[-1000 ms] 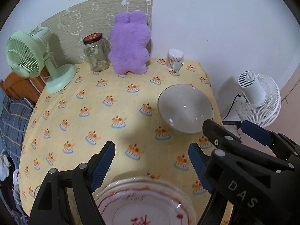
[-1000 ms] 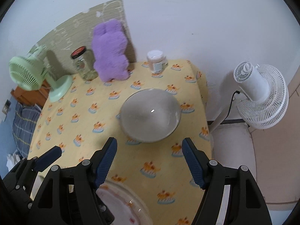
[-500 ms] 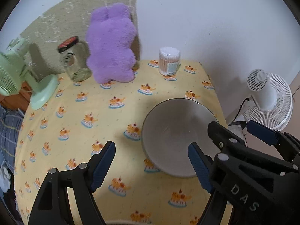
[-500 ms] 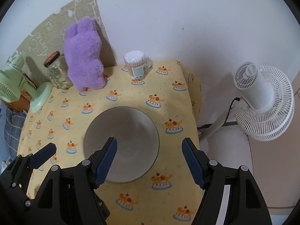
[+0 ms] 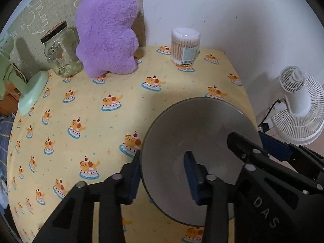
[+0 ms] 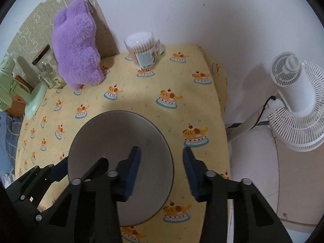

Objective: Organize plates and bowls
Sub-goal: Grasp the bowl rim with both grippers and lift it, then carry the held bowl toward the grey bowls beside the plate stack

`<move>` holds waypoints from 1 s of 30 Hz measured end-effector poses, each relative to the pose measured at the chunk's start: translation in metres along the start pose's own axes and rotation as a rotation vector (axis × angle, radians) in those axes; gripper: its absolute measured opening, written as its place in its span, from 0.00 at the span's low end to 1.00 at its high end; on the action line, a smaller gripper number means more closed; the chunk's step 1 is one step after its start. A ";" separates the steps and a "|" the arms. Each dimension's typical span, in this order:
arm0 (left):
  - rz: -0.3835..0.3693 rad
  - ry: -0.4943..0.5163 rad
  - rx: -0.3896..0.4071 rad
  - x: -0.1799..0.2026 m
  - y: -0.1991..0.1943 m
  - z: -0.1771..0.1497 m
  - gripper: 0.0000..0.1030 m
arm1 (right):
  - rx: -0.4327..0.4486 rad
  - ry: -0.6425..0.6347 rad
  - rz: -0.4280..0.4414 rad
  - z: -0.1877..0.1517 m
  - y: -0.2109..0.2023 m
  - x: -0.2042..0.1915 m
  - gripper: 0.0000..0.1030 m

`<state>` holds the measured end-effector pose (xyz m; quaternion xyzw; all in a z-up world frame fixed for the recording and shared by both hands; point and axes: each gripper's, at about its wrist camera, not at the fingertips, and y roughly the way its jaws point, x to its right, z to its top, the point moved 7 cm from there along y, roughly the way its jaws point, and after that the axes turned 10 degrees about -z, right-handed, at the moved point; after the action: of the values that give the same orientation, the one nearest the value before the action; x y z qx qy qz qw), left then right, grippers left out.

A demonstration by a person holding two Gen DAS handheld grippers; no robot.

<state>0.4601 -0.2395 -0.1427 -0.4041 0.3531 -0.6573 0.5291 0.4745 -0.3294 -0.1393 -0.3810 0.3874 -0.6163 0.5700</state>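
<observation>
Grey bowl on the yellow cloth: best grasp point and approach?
Pinch the rim. The grey bowl sits upright and open, too wide to span, so its thin wall is the only hold. Come from above, one finger inside and one outside. The left gripper straddles its left rim and the right gripper its right rim, both open, which probably suits a level two-handed lift.

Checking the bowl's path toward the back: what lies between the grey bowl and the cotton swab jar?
Only bare tablecloth with printed cakes lies between the grey bowl and the cotton swab jar; both wrist views show it.
</observation>
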 end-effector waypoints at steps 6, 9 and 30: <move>0.003 -0.002 -0.018 -0.005 0.002 0.001 0.33 | -0.002 0.005 -0.005 0.003 0.003 -0.004 0.29; 0.003 -0.016 -0.040 -0.006 0.001 -0.001 0.33 | -0.016 0.017 -0.007 0.002 0.001 -0.004 0.30; 0.024 0.037 -0.066 0.000 -0.042 -0.042 0.33 | -0.069 0.063 0.041 -0.051 -0.044 -0.002 0.30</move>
<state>0.4051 -0.2295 -0.1226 -0.4050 0.3891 -0.6461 0.5168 0.4104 -0.3232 -0.1204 -0.3728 0.4338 -0.6026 0.5565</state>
